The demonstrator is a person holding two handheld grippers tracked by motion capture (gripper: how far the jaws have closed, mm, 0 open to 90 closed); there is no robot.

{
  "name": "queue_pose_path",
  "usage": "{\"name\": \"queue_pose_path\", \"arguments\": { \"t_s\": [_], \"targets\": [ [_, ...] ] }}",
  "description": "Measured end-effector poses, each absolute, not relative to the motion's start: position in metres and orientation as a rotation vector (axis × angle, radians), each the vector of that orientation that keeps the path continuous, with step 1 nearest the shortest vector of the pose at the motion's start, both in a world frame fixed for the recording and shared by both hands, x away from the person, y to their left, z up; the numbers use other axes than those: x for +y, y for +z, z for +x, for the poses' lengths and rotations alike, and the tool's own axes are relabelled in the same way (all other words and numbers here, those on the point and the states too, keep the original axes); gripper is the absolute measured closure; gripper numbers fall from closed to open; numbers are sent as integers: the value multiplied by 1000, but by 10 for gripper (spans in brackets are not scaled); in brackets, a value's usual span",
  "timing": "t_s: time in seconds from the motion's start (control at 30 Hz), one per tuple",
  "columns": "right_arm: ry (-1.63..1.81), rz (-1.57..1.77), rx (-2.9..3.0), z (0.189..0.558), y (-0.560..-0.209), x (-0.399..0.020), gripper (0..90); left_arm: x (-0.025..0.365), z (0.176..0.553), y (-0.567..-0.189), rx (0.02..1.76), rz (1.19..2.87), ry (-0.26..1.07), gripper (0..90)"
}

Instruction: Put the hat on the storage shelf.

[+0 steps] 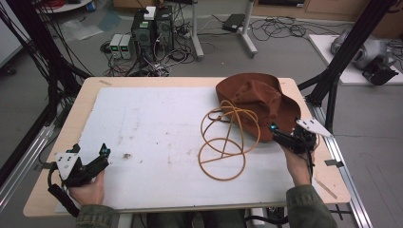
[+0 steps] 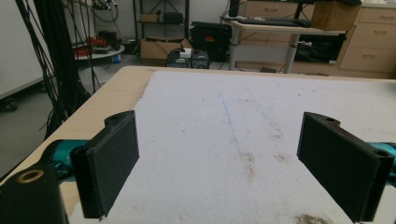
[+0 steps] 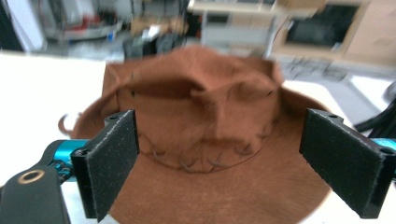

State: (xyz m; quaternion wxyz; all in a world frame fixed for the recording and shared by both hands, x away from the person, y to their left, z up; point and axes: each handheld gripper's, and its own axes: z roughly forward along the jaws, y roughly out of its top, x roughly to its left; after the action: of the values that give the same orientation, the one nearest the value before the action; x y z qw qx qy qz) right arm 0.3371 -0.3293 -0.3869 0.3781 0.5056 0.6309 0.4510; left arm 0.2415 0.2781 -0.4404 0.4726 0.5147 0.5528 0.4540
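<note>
Apparently an approach is in hand: the right gripper, fingers spread empty, is aimed at the brown felt brimmed hat at two o'clock; closing on its brim is called for next, while the left gripper is held released.

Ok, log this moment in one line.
left tongs: open, idle | right tongs: open at hat brim | wire stand: beside hat

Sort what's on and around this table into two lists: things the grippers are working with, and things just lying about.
In play:
brown hat, framed by the open right gripper
wire stand, next to the hat
left gripper, open over the white mat

Lying about:
computer boxes on the floor
loose cables
</note>
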Motion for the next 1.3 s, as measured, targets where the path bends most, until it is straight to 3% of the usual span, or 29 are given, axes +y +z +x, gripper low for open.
{"name": "queue_pose_path", "arguments": {
  "t_s": [0.4, 0.67, 0.73, 0.77, 0.93, 0.97, 1.0, 1.13, 1.17, 1.3],
  "targets": [
    [1043, 1381, 1808, 424, -394, -315, 113, 270, 246, -440, 1322, 1287, 1104, 131],
    [960, 1376, 1828, 456, -412, -313, 130, 274, 245, -440, 1335, 1278, 1099, 131],
    [958, 1362, 1837, 459, -412, -312, 177, 275, 245, -440, 1337, 1275, 1094, 131],
    [926, 1367, 1866, 462, -414, -308, 249, 275, 244, -440, 1338, 1275, 1094, 131],
    [896, 1389, 1889, 464, -419, -305, 351, 273, 245, -440, 1330, 1280, 1093, 131],
    [905, 1415, 1893, 464, -419, -307, 454, 272, 245, -440, 1326, 1281, 1093, 132],
    [905, 1415, 1893, 464, -419, -307, 454, 272, 245, -440, 1325, 1282, 1092, 132],
    [917, 1417, 1918, 464, -418, -313, 821, 271, 246, -441, 1322, 1291, 1086, 132],
    [941, 1468, 1910, 464, -417, -317, 859, 270, 246, -441, 1321, 1291, 1087, 132],
    [956, 1505, 1883, 461, -415, -316, 873, 271, 246, -441, 1323, 1287, 1082, 133]
  ]
}}
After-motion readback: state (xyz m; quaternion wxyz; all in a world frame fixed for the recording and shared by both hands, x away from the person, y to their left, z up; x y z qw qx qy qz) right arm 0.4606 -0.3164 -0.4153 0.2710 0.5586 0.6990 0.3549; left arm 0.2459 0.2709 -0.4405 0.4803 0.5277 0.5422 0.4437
